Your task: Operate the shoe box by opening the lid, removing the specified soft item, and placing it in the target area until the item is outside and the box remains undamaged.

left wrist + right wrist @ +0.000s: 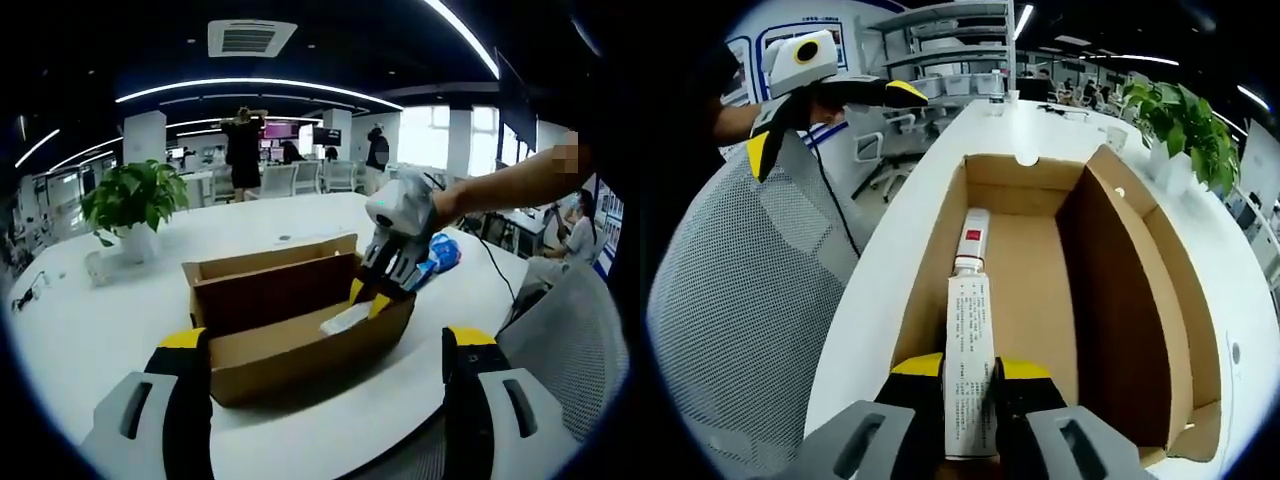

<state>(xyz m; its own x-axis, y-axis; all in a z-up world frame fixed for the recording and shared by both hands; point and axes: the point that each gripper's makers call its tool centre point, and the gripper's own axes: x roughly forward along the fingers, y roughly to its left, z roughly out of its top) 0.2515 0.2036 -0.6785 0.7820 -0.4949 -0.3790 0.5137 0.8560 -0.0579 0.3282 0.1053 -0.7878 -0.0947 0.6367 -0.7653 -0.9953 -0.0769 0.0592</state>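
Brown corrugated shoe box [1060, 290] stands open on the white worktop [90, 330], lid flap upright. Right gripper [970, 385] is clamped on a flat white tube [970, 350] lying on the box floor. Risk: the soft, smooth tube slips, or snags the box wall. Left gripper [330, 375], jaws apart, waits just outside the box.

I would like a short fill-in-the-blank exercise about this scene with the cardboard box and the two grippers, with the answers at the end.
1. The lid of the cardboard box is ____.
2. The right gripper is shut on a white ____ inside the box.
3. The left gripper has its jaws ____, holding nothing.
4. On the white table behind the box stands a potted ____.

Answers: open; tube; open; plant
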